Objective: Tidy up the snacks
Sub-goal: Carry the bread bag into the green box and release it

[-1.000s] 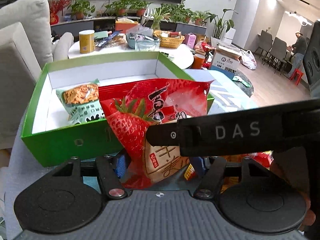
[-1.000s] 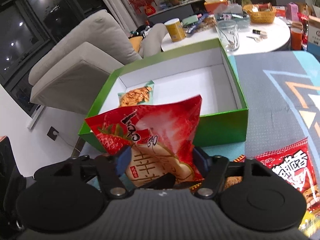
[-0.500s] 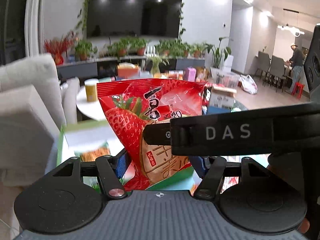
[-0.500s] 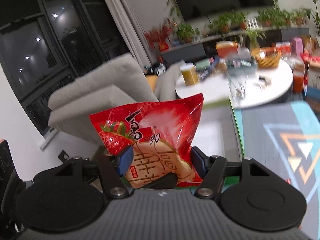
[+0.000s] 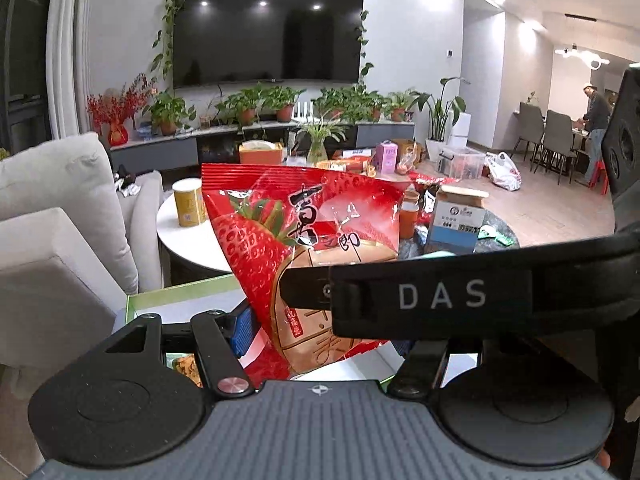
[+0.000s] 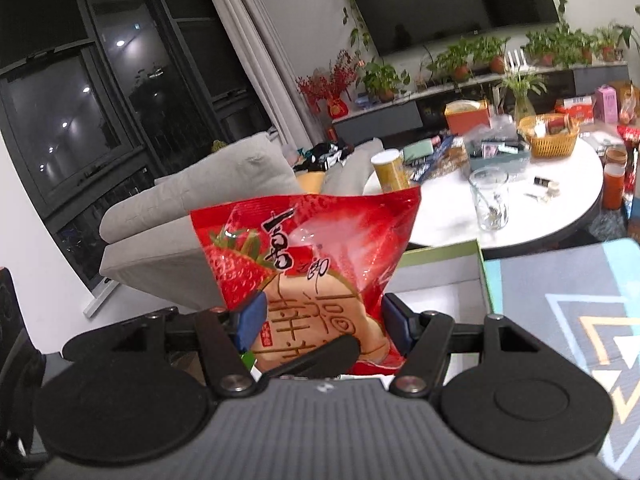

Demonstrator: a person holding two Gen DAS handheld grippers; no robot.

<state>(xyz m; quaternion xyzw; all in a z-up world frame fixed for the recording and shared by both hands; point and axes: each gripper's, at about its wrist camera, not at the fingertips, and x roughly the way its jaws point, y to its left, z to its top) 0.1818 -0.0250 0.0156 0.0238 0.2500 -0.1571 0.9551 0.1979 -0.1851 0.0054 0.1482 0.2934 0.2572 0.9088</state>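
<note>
1. Gripping one red strawberry snack bag [image 6: 308, 264] between them, the right gripper [image 6: 320, 320] and the left gripper [image 5: 320, 332] hold it upright in the air, above the near edge of the green box [image 6: 440, 258].

2. The right gripper's blue pads [image 6: 250, 320] stand moderately wide and press on both sides of the bag's lower half.

3. In the left wrist view, one blue pad [image 5: 242, 326] of the left gripper touches the bag's lower left edge; the other is hidden behind the right gripper's black finger, which crosses the view. The opening is moderately wide, and the bag looks clamped there too.

4. Another snack pack [image 5: 186, 366] lies in the box, just visible under the left gripper.

5. Risk, as a judgement: the pouch is slick and air-filled, so it could squirt out from between the pads if either hand squeezes harder or pulls away from the other.

6. A second risk: with the grippers crossed this close, a careless turn could knock one against the other, or the bag could drop outside the box.

7. Compared with a second ago, both hands have lifted and tipped up: the box, then filling both views, has sunk to the lower edge, and the television [image 5: 268, 32] and round white table [image 6: 560, 200] now show. The grip looks unchanged.
</note>
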